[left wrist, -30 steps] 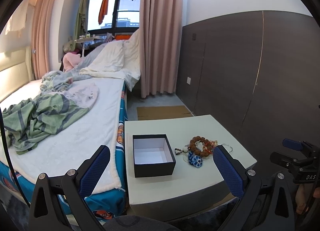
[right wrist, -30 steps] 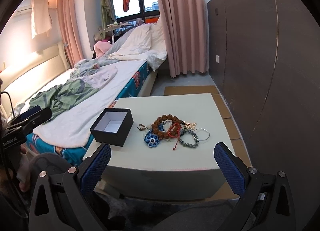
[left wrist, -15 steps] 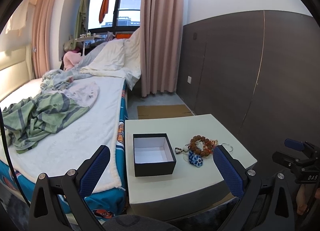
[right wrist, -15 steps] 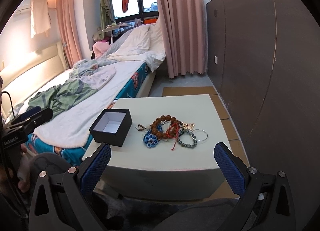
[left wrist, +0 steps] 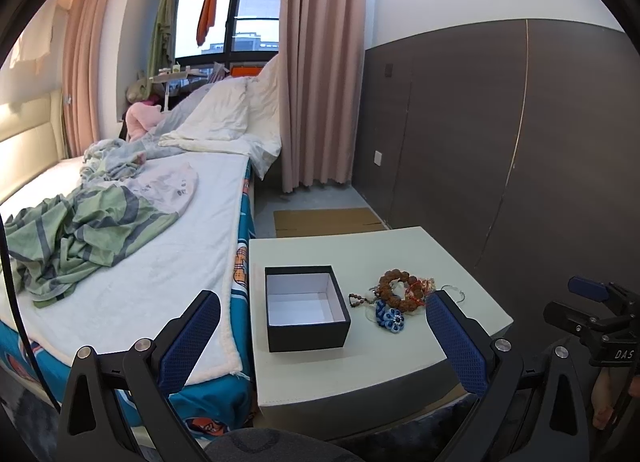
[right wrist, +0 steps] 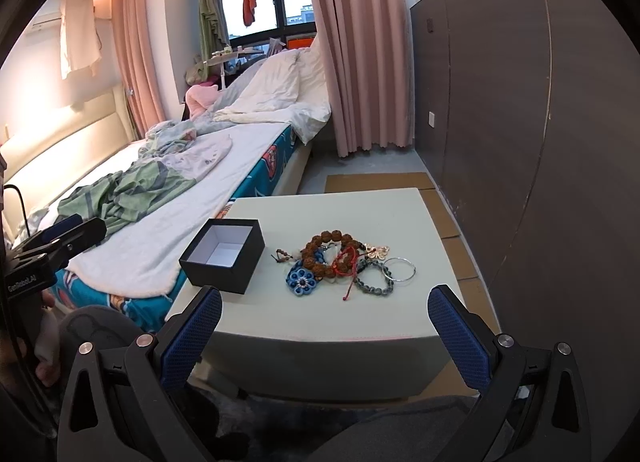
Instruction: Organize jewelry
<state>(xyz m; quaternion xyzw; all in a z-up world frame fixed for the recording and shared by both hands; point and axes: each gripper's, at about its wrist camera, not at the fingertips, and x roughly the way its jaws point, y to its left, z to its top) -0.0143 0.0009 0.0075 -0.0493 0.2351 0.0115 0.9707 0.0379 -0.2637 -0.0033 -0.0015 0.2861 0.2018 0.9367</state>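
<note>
- Compared with one second ago, both views sit a little farther back from the pale rectangular desk [right wrist: 400, 222]: the things on it look slightly smaller and lower in the pictures, while nothing on the desk itself has changed place.
- The left gripper [left wrist: 320, 326] and the right gripper [right wrist: 325, 322] both have their jaws spread wide and hold nothing; both hang in front of the near edge of the desk, apart from everything on it.
- The jewelry lies in one tangled heap [right wrist: 342, 262] on the desk, just to the right of the open black square cardboard box with white inside [right wrist: 224, 258]; the box has nothing in it, so I judge the sorting is not yet begun.
- Risk of dragging: the brown wooden bead bracelet [right wrist: 328, 248], the red cord [right wrist: 349, 262] and the blue knotted flower ornament [right wrist: 301, 282] overlap, so lifting one may pull the others along or off the desk.
- Risk of slipping: the thin silver ring bangle [right wrist: 399, 270] lies flat, and wide pads may slide over it.
- Risk of pushing: the box looks light and stands near the desk edge beside the bed [left wrist: 132, 262]; a careless touch could push it off.
</note>
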